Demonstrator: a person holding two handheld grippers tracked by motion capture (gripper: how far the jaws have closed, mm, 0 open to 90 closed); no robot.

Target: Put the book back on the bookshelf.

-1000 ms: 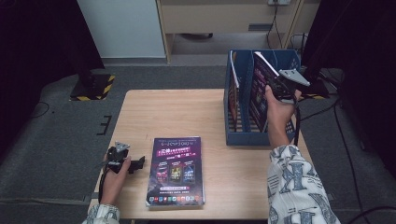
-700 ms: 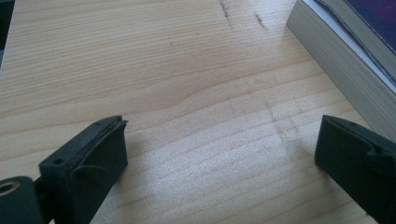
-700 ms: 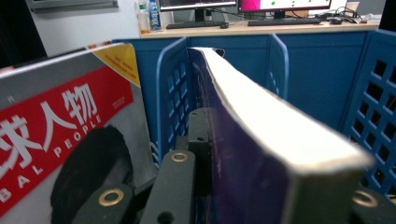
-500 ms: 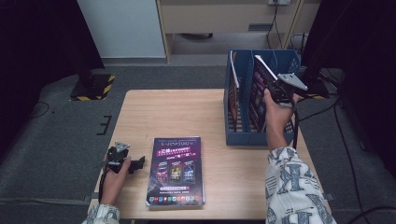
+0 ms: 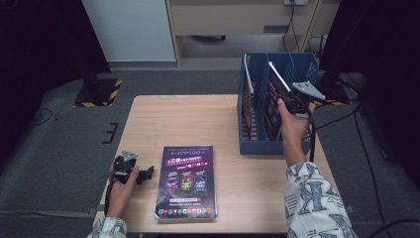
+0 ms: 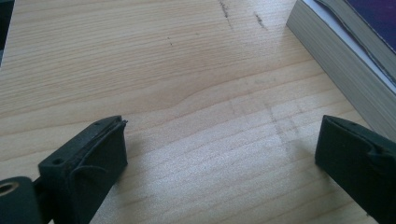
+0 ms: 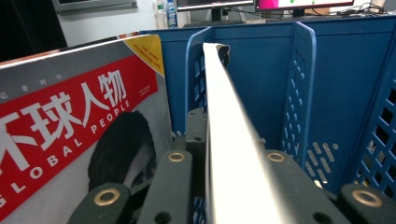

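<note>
**High view: magazine held at the blue file rack**

High view shows the right gripper raised over the blue file rack at the wooden table's far right, clamped on the edge of a magazine tilted above a middle compartment. Right gripper view shows that thin magazine pinched between the jaws, beside a red-covered "Global People" magazine. The left gripper rests near the front left, jaws spread apart and empty, just beside a thick purple-covered book lying flat.
</note>
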